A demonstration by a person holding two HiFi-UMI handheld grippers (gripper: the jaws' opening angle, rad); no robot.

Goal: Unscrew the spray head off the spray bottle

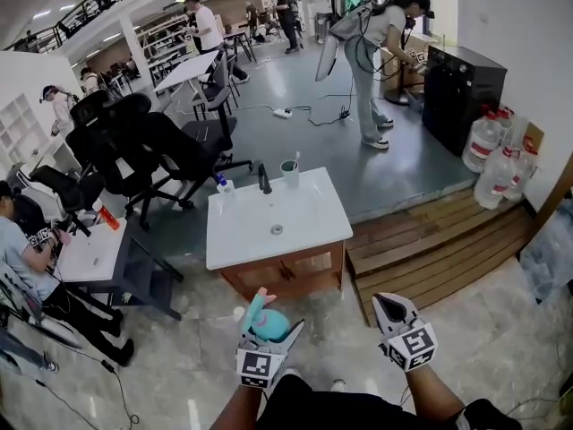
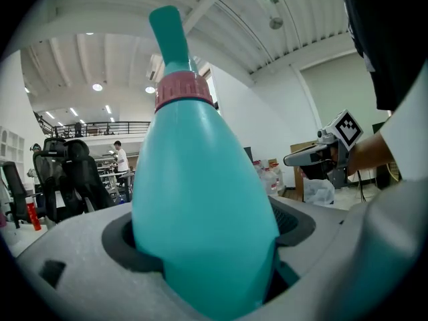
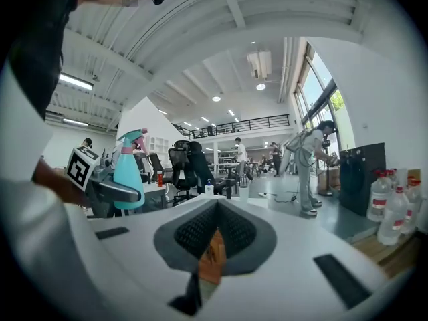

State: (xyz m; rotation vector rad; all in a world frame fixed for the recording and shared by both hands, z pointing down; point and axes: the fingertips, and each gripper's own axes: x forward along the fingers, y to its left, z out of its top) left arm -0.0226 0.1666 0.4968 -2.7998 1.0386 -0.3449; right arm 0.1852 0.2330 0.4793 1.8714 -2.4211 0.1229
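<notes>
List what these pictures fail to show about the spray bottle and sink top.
Base of the spray bottle: left gripper view, sunk between the jaws of the left gripper; head view, covered by that gripper.
Spray head: too small in the right gripper view; whether the pink collar is loose, unclear.
Cup on the sink top: head view, contents too small to see.
</notes>
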